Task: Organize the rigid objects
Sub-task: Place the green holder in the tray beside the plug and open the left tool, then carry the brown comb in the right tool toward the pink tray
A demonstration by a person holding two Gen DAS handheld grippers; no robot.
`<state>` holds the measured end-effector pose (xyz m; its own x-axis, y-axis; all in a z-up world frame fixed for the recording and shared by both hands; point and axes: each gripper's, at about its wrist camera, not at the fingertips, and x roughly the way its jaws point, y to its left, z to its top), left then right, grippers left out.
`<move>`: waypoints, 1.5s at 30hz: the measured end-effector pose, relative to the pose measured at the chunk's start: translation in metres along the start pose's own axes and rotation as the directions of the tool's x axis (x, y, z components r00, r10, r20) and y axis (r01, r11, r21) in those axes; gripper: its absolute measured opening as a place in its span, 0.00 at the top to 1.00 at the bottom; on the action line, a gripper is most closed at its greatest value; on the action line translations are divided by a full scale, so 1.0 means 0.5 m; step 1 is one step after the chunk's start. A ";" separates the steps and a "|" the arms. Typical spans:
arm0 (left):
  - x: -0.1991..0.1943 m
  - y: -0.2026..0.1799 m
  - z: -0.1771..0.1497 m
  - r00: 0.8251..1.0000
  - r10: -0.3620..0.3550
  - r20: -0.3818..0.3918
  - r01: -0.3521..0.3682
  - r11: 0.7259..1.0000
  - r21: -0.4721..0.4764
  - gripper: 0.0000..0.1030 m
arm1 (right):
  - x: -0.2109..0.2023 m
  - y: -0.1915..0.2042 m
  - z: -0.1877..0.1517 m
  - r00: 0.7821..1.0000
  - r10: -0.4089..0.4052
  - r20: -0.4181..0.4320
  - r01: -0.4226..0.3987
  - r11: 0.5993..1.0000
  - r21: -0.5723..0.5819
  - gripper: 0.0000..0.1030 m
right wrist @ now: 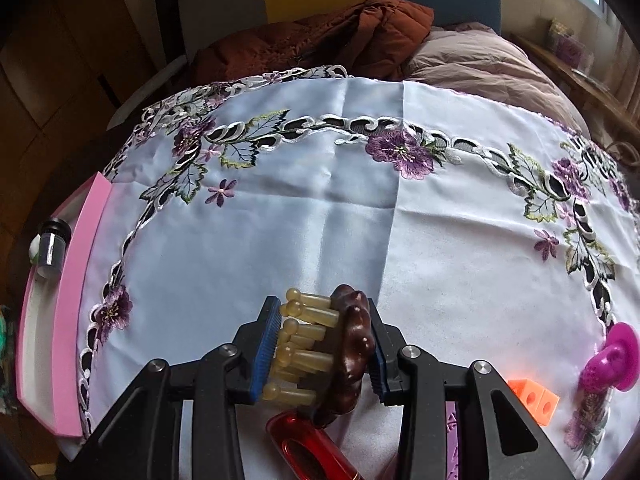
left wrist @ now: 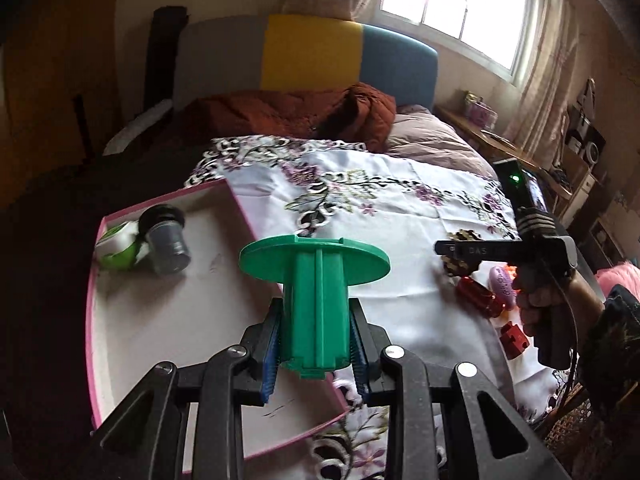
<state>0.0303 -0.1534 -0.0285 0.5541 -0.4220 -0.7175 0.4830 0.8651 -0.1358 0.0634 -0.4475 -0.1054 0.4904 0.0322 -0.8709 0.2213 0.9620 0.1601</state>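
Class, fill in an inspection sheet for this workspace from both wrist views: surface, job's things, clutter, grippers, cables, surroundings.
Surface: embroidered white cloth spread on a bed.
Job's things: pink tray holding a dark jar and a green-white item; green spool; brown massage brush.
Clutter: red case, orange cube, magenta piece loose on the cloth.
Grippers: left gripper shut on the spool; right gripper shut on the brush.
Cables: thin cable by the right hand.
Surroundings: rust jacket, window.
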 end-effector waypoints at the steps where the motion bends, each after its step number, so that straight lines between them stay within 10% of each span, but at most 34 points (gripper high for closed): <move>1: -0.002 0.010 -0.002 1.000 0.004 -0.002 -0.004 1.000 -0.012 0.71 | 0.000 0.002 0.000 1.000 -0.005 0.002 0.005 1.000 -0.007 0.61; 16: 0.033 0.290 -0.017 0.990 0.101 -0.094 -0.124 0.951 -0.283 0.71 | -0.001 0.006 0.002 1.000 -0.024 0.004 0.024 0.999 -0.027 0.61; 29: 0.132 0.339 -0.004 0.968 0.179 -0.177 -0.221 0.941 -0.258 0.70 | 0.000 0.009 0.002 1.000 -0.028 0.003 0.029 0.999 -0.041 0.61; 45: 0.019 0.301 -0.042 0.966 0.238 -0.105 -0.257 0.930 -0.262 0.68 | 0.001 0.015 0.002 0.999 -0.046 0.006 0.046 0.997 -0.063 0.61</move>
<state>0.0941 -0.0214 -0.0700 0.5788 -0.1735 -0.7968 0.1292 0.9843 -0.1204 0.0662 -0.4405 -0.1039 0.4851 -0.0137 -0.8743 0.1901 0.9776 0.0901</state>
